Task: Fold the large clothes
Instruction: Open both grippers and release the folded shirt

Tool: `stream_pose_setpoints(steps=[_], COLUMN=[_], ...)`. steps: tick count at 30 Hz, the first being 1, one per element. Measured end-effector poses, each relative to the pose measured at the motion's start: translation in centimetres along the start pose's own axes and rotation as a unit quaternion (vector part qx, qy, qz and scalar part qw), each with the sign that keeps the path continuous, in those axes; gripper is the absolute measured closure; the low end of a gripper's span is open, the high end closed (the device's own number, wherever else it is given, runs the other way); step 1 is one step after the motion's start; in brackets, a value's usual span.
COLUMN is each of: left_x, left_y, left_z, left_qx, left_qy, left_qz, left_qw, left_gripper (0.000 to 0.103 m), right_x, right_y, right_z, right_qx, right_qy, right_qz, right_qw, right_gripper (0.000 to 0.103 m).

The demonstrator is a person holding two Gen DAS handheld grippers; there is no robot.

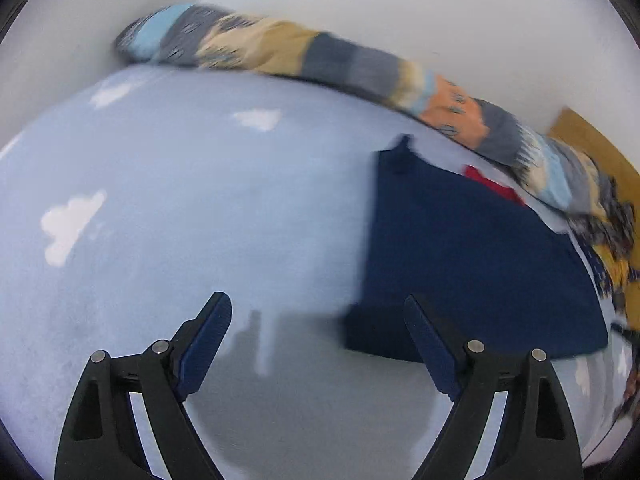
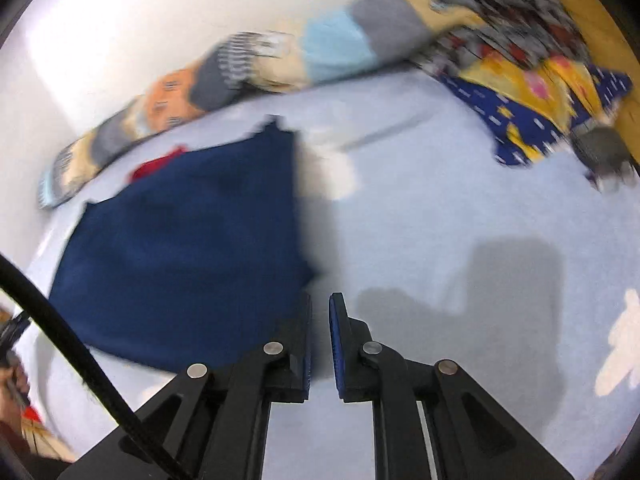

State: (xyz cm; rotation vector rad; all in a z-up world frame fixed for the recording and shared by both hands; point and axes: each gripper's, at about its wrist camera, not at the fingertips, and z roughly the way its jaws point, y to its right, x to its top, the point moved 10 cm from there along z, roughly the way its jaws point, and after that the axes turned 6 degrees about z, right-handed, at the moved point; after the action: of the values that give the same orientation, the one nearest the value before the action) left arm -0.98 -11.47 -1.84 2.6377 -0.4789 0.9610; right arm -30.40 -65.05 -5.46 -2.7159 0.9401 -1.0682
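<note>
A folded dark blue garment lies flat on a light blue sheet with white clouds. A bit of red cloth shows at its far edge. My left gripper is open and empty, hovering over the sheet just left of the garment's near corner. In the right wrist view the blue garment lies to the left, with the red cloth behind it. My right gripper is nearly shut with a narrow gap, holds nothing, and sits at the garment's near right corner.
A long patchwork bolster runs along the white wall at the back, and also shows in the right wrist view. A yellow and blue patterned blanket lies at the far right. A black cable crosses the lower left.
</note>
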Motion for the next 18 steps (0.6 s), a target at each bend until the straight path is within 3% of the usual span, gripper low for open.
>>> stream_pose_setpoints(steps=[3,6,8,10,14,18], left_x=[0.5,-0.5,-2.3,-3.7,-3.2,0.3], left_y=[6.2,10.0,10.4,9.7,7.4,6.1], left_z=[0.2,2.3,5.1,6.4,4.7,2.3], left_qx=[-0.016,-0.028,-0.014,0.002,-0.005,-0.003], left_qy=[-0.006,-0.038,-0.090,-0.115,-0.110,-0.065], left_qz=[0.068,0.100,0.107,0.106,0.082,0.070], left_qw=[0.9976,0.9938,0.9901,0.9877,0.9905,0.9955], left_gripper=[0.015,0.015,0.015,0.015,0.015,0.015], right_x=[-1.6,-4.0,-5.1,-6.0,-5.3,-2.5], right_y=[-6.5,-10.8,-10.5,-8.3,-2.0,-2.2], right_z=[-0.1,2.1,3.9,4.9,3.7,1.5], right_qx=[0.048,0.069,0.056,0.021,-0.031,-0.038], right_qy=[-0.019,-0.063,-0.084,-0.107,-0.104,-0.066], right_qz=[-0.052,-0.071,-0.069,-0.058,0.019,-0.008], right_qw=[0.997,0.993,0.993,0.992,0.994,0.997], right_gripper=[0.089,0.089,0.089,0.089,0.090,0.089])
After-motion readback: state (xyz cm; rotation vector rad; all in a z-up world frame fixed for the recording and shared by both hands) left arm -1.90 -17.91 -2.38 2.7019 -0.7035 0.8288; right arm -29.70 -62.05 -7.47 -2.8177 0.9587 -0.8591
